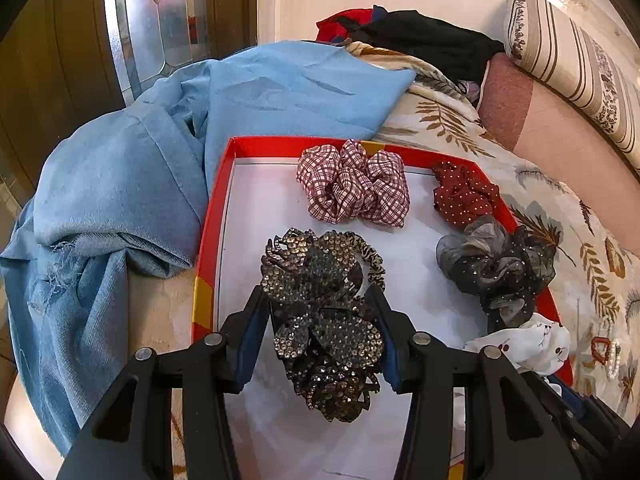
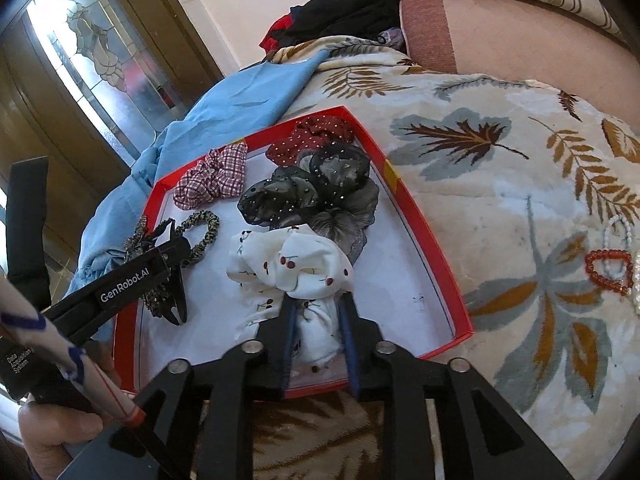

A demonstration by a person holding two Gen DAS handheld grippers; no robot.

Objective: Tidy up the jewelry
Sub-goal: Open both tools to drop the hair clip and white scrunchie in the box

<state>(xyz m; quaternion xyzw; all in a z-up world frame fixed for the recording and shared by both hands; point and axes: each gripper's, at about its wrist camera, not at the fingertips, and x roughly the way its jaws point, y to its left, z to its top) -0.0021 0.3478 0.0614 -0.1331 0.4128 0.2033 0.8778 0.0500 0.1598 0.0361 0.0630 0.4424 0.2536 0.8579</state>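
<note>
A red tray (image 1: 212, 216) with a white floor lies on the bed. My left gripper (image 1: 318, 300) is shut on a rhinestone flower hair tie (image 1: 324, 320) with a leopard elastic, held over the tray's near left part. My right gripper (image 2: 316, 300) is shut on a white cherry-print scrunchie (image 2: 292, 264) at the tray's (image 2: 424, 232) near edge. In the tray lie a plaid scrunchie (image 1: 356, 184), a red dotted scrunchie (image 1: 464, 192) and a grey-black sheer scrunchie (image 1: 496, 264). The left gripper also shows in the right wrist view (image 2: 176, 256).
A blue shawl (image 1: 160, 160) is heaped left of the tray. A red bead bracelet (image 2: 608, 272) and a pearl bracelet (image 2: 620, 232) lie on the leaf-print blanket (image 2: 500, 152) to the right. Dark clothes (image 1: 420, 36) and a striped bolster (image 1: 568, 52) lie behind.
</note>
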